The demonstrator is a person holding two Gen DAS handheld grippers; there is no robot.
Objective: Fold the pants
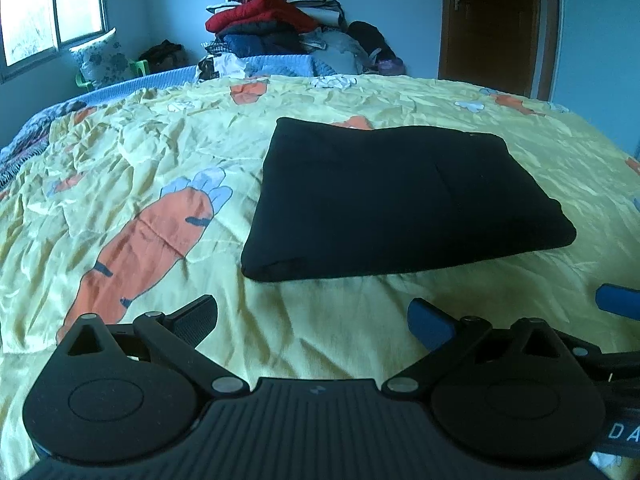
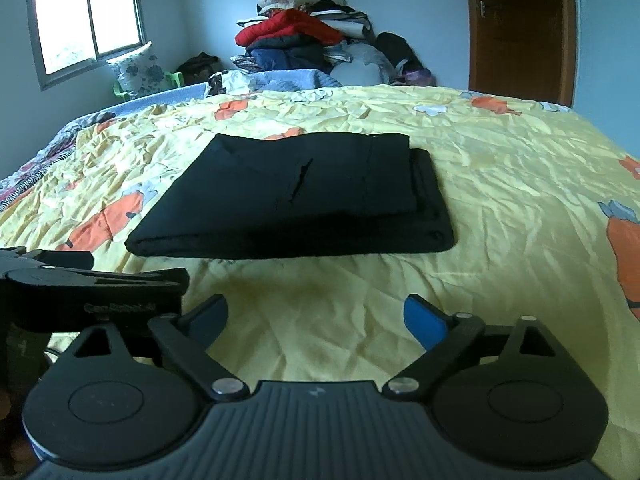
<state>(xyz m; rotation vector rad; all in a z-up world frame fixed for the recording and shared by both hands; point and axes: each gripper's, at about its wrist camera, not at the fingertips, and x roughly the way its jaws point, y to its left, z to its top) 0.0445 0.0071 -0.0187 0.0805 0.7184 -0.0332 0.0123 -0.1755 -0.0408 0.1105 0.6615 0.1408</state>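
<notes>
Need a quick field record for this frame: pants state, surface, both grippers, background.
pants: black pants, folded into a flat rectangle with stacked layers, lying free
surface: yellow carrot-print bedspread, wrinkled
left gripper: open, empty, short of the pants' near edge
right gripper: open, empty, short of the pants' near edge
contact: neither gripper touches the pants
background: clothes pile beyond the bed, window on the left, brown door on the right

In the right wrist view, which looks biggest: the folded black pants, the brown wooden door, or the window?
1. Folded black pants, though nearness to the camera inflates them.
2. Brown wooden door.
3. Window.
</notes>
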